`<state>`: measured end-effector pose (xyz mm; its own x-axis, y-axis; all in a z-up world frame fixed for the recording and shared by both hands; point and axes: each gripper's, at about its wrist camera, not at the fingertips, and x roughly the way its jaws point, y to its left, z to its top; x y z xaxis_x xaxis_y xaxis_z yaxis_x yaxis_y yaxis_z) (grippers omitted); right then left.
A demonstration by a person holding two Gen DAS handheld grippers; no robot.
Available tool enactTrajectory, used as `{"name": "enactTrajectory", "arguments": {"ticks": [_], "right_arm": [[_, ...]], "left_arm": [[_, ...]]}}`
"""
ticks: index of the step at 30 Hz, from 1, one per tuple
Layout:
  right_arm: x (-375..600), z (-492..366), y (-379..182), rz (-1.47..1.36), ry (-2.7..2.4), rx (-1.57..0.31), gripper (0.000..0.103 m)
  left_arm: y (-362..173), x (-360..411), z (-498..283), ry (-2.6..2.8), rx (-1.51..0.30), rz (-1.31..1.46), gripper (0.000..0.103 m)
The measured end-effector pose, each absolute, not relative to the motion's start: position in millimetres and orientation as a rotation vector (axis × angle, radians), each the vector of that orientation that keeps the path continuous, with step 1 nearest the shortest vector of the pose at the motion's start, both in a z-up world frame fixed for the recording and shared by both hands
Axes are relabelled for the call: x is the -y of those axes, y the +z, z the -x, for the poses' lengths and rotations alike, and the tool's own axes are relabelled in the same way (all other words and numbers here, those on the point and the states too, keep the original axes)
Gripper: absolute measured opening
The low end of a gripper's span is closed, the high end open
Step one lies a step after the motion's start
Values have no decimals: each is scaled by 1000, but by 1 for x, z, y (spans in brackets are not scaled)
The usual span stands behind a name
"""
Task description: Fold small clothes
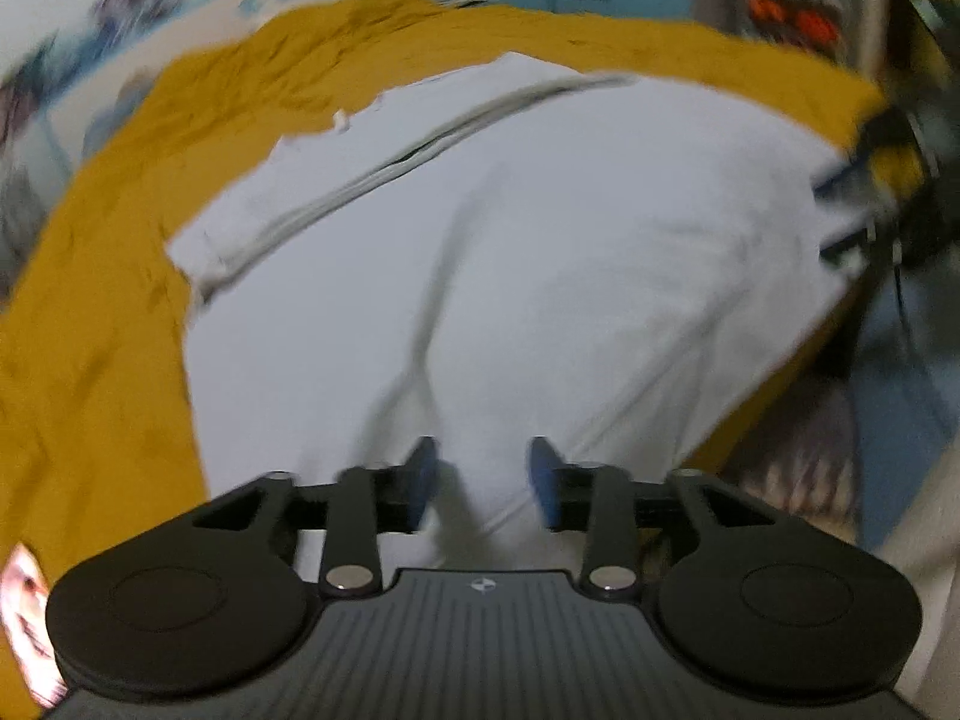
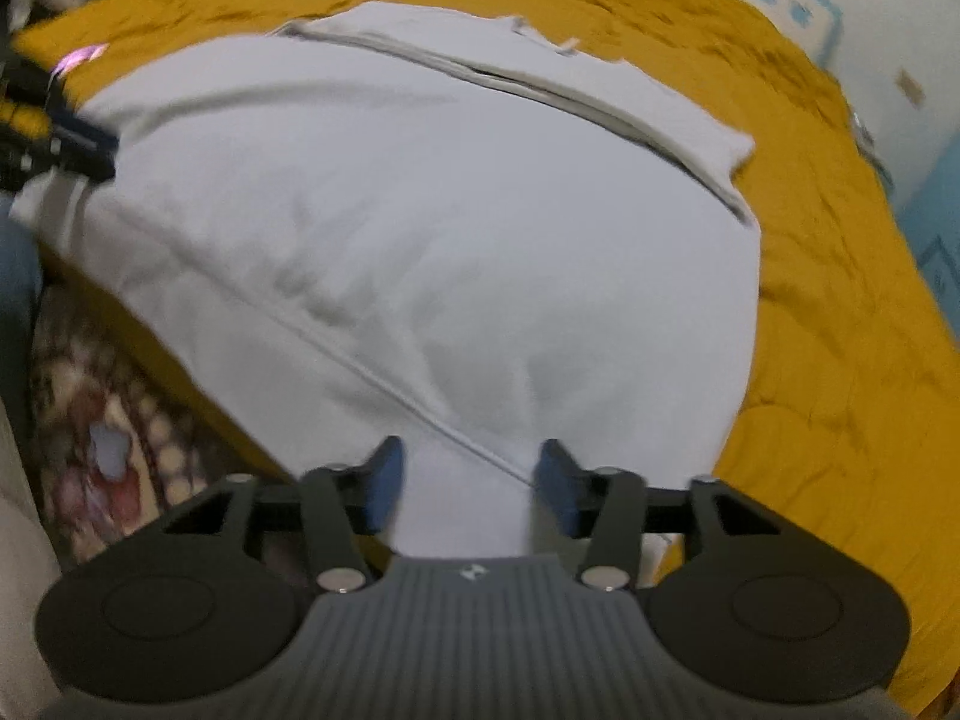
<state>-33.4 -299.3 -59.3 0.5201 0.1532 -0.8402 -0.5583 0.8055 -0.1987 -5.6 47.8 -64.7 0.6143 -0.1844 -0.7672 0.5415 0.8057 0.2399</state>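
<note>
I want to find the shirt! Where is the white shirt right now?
The white shirt lies spread on the mustard-yellow blanket, filling the middle of both wrist views, right in front of both grippers' open blue pads.

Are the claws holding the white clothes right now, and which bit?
Neither seems to. The left claw and right claw stand open over the white garment's near edge, pads apart.

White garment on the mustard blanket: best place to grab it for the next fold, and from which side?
Take the white garment by its near hem, at the corners by the left gripper and right gripper. Both hang open there. That edge lies flat and free on the mustard blanket; the thick seamed band is at the far end.
</note>
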Motion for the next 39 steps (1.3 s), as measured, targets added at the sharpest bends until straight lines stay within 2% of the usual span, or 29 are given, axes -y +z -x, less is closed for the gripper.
{"name": "enactTrajectory", "arguments": {"ticks": [1,2,8,11,13,18,20,21,22,23,25,26,28,29,30,32,39], "right_arm": [[297,38,-60,529,465,-925,60],[294,40,-59,567,481,-920,63],[286,52,-72,783,550,-906,81],[284,55,-85,871,543,-902,81],[284,56,-92,908,528,-893,82],[283,51,-105,948,513,-880,83],[282,50,-108,945,501,-875,83],[281,49,-108,943,497,-874,83],[281,48,-107,937,493,-869,79],[281,47,-105,930,488,-865,75],[284,47,-99,915,475,-852,60],[286,46,-94,895,476,-851,57],[290,46,-84,863,482,-848,35],[292,45,-79,850,483,-845,26],[292,45,-73,824,496,-848,6],[292,47,-62,793,490,-838,1],[296,48,-30,709,451,-758,0]], "left_arm": [[-66,-47,12,-457,-804,-541,62],[-69,-48,18,-475,-809,-590,64],[-102,-51,50,-470,-800,-932,70],[-123,-50,61,-426,-775,-1098,72],[-137,-54,61,-410,-770,-1159,77],[-157,-52,58,-387,-775,-1188,88],[-161,-49,55,-372,-770,-1204,88],[-163,-48,55,-362,-762,-1220,82],[-164,-48,56,-356,-755,-1223,73],[-160,-47,57,-346,-750,-1213,68],[-149,-49,56,-332,-745,-1160,48],[-142,-52,55,-329,-751,-1121,42],[-129,-55,54,-322,-754,-1057,25],[-123,-56,54,-323,-754,-1029,21],[-116,-58,55,-318,-747,-1000,13],[-105,-58,58,-308,-730,-960,10],[-62,-64,49,-251,-667,-771,9]]}}
